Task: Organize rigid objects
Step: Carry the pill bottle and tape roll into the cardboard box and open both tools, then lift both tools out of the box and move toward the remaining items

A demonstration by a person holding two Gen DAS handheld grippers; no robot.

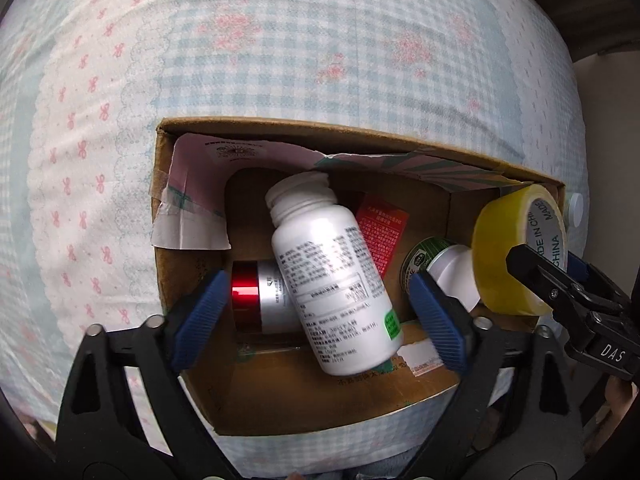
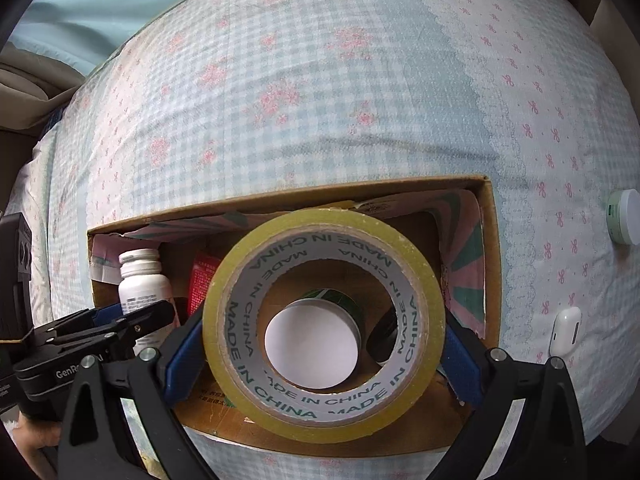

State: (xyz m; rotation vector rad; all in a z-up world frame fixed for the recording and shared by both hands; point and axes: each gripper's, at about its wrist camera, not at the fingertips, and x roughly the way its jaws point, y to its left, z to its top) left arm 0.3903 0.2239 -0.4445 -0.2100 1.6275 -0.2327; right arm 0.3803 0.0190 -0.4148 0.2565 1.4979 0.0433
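An open cardboard box (image 1: 188,276) (image 2: 490,240) sits on a checked bedsheet. In it lie a white pill bottle (image 1: 332,276) (image 2: 142,284), a red-and-silver jar (image 1: 256,296), a red packet (image 1: 382,226) (image 2: 200,284) and a green-labelled white jar (image 1: 444,264) (image 2: 312,340). My left gripper (image 1: 320,312) is open over the box, its blue pads on either side of the white bottle, not touching it. My right gripper (image 2: 324,344) is shut on a yellow tape roll (image 2: 324,324) (image 1: 516,252), held above the box's right part.
On the sheet right of the box lie a white-lidded green jar (image 2: 626,216) and a white earbud case (image 2: 566,330). The bedsheet (image 2: 320,100) stretches beyond the box. A light blue wall and a beige edge show at the far left.
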